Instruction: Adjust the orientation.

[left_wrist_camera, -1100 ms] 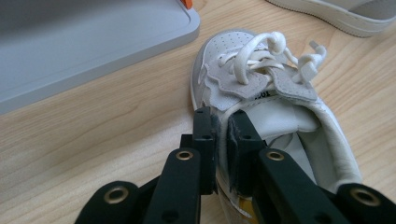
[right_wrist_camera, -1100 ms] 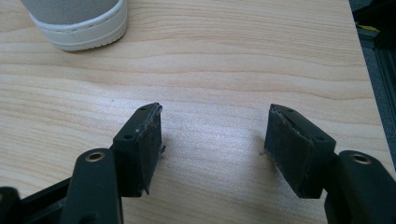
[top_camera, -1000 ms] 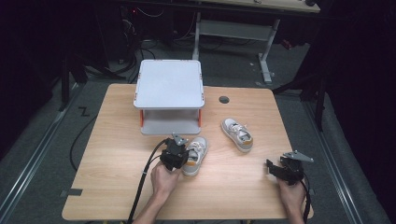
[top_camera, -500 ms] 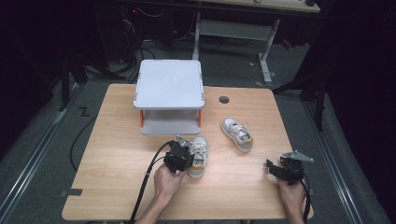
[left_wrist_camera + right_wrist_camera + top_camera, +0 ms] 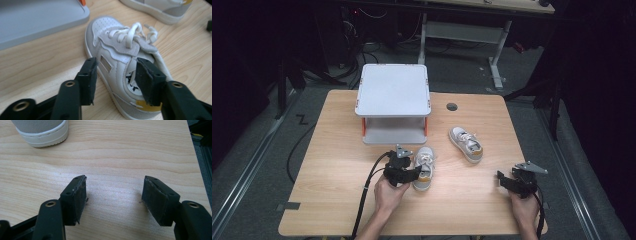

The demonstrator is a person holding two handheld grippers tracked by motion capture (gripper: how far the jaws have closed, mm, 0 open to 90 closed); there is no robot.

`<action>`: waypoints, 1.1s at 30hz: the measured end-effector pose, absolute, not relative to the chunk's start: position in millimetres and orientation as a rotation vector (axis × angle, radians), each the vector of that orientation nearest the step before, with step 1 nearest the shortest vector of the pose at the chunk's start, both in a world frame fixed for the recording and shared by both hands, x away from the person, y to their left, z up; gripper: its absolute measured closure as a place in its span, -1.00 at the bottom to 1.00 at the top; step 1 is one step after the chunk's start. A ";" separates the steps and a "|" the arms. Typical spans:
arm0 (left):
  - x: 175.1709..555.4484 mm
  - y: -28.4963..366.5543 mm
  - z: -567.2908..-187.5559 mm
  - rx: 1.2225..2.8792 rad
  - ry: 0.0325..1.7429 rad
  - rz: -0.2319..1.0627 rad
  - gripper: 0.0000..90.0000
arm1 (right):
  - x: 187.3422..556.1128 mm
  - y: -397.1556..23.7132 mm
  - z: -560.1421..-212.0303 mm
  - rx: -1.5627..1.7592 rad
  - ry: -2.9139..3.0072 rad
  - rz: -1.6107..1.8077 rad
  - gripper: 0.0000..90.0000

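Pale wood-grain laminate covers the surface (image 5: 337, 200), and a small grey-and-white shoe (image 5: 424, 167) lies on it just in front of the grey two-tier rack (image 5: 394, 90), toe toward the rack. From the left gripper view the shoe (image 5: 120, 62) has a perforated toe cap, smooth leather-like side panels, soft rounded white laces, a suede-like grey heel and a mustard patch at the heel, all on a thick white rubbery sole.

At the shoe's heel end sits the left hand-held gripper (image 5: 412, 174), a black, angular tool with a cable trailing back toward the person. Its jaws have just been opening: the two flat, foam-faced pads now straddle the shoe's near side wall, one outside it over the wood, the other over the shoe's opening, and neither presses on the shoe. So that hand-held gripper (image 5: 116, 75) stands open, with the shoe resting free on the surface.

A second shoe (image 5: 466, 144) of the same make lies to the right of the first, at an angle, also in front of the rack and a little to its right. The rack itself has a flat square matte top with rounded corners and orange posts.

Well to the right of the first shoe, the right hand-held gripper (image 5: 503, 180) rests low over bare wood, jaws wide apart with nothing between them (image 5: 115, 195); the worn, rough pad faces show clearly.
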State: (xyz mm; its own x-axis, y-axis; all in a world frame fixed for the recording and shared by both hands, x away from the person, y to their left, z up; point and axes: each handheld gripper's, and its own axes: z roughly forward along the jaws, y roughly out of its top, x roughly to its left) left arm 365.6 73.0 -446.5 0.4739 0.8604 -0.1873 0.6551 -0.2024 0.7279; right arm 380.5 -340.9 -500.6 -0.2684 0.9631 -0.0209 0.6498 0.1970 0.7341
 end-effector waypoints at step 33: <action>353.0 152.0 -429.3 1.784 1.324 0.453 -0.13 | 380.6 -340.9 -500.6 1.499 1.995 0.854 -0.21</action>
